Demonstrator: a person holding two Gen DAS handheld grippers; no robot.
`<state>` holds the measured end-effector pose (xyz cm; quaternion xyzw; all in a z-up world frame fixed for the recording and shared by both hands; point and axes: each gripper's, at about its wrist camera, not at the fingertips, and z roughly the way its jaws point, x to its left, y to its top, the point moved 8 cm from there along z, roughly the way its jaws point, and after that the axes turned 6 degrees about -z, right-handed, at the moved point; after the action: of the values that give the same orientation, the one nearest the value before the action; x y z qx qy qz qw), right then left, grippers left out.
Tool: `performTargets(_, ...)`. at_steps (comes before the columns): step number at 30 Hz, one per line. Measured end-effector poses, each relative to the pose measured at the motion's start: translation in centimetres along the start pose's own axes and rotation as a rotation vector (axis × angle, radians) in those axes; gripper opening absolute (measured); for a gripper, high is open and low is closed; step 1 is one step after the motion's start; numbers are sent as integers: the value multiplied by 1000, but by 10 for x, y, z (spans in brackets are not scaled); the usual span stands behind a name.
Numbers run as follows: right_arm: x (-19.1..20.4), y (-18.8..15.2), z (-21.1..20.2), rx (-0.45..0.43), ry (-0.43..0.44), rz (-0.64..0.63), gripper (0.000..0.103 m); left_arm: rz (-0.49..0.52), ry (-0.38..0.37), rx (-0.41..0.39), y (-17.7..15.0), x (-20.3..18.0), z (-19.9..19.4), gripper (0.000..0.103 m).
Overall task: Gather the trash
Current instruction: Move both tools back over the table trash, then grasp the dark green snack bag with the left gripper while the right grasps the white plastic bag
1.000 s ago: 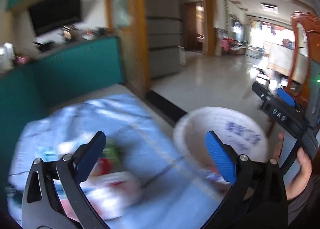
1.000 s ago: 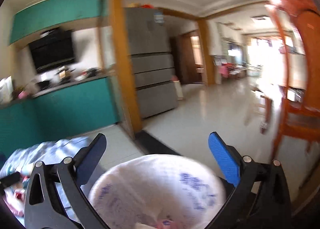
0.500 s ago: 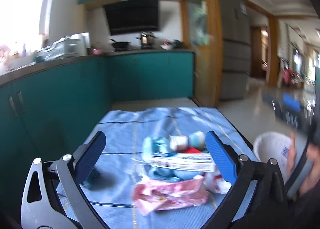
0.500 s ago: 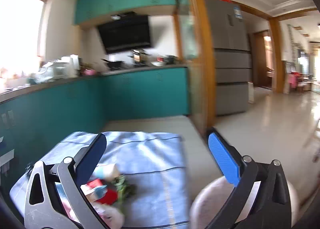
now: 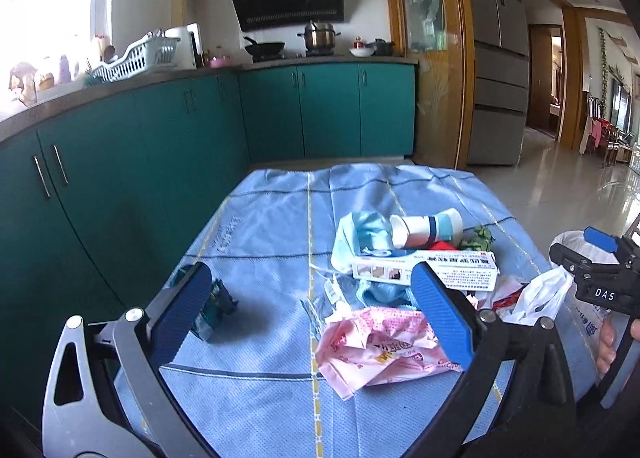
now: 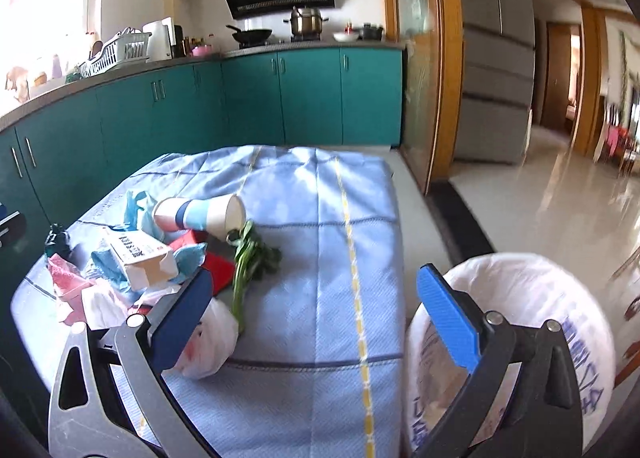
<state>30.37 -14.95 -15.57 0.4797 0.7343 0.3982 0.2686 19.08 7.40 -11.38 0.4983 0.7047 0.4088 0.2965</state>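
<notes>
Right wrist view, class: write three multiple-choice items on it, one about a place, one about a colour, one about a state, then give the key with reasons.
1. Where is the lined trash bin?
A. on the cloth
B. beside the table's right edge
C. on the counter

2. What colour are the cabinets?
A. teal
B. white
C. brown

3. How is the paper cup?
A. upright
B. crushed flat
C. lying on its side

Key: B, it stands off the blue tablecloth, on the floor side; A, the doors are teal; C, its open mouth faces sideways.

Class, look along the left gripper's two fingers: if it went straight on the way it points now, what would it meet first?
Probably the crumpled pink wrapper, lying between the open left gripper fingers; beyond it, the white carton. Depth is uncertain.
</notes>
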Motion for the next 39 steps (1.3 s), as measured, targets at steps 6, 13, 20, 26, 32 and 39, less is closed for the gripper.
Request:
performTargets(6,3,-7,1,21,-57,-58,100,13,0,23,-7,-6,3,99)
performTargets(13,5,-8,-2,19,-48,-56,100,27,5,25,-6,-6,3,99)
performTargets(20,4,-8,-3,20,-45,-57,100,-8,5,65,-10,-1,10,99)
performTargets(26,5,-9,-3,20,-45,-59,100,11,2,70,-13,-5,11,99)
performTargets(32,8,-12,-4,17,-30,-66,100,36,-1,76,-17,-10,12,100)
performTargets(39,25,-12,-4,11,41,-92,100,2,80,53,-7,19,17,99)
